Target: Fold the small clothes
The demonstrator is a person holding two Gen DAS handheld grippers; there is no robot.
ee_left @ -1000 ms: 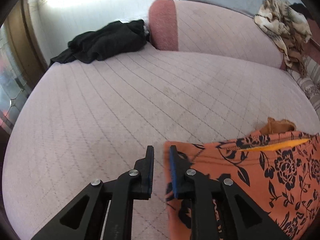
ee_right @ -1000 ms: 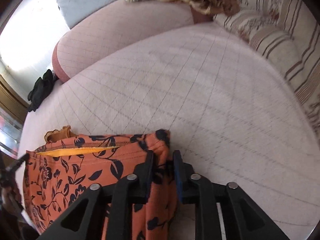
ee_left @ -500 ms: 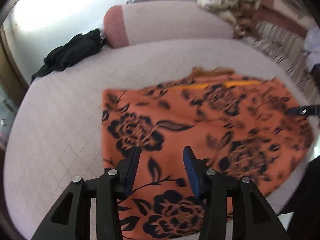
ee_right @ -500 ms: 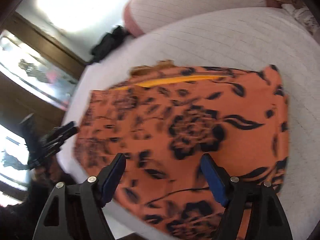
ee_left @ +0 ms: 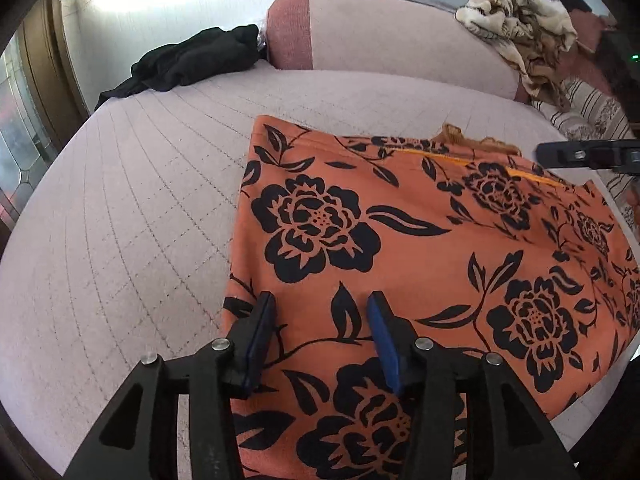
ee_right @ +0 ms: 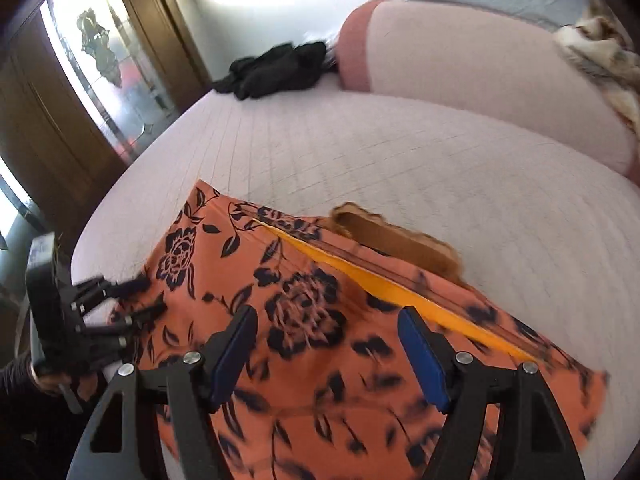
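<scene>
Orange floral garment (ee_left: 400,248) spread flat on the quilted bed (ee_left: 140,208) for folding, left gripper (ee_left: 322,336) opening over its near edge, right gripper (ee_right: 326,344) spread wide above it, neither pinching anything.

In the left wrist view, the floral garment (ee_left: 420,248) lies flat on the bed (ee_left: 120,220), filling the lower right. A dark garment (ee_left: 192,60) sits upper left, beside a bolster (ee_left: 380,40) across the top, with crumpled fabric (ee_left: 520,28) on the bolster's right end.
</scene>
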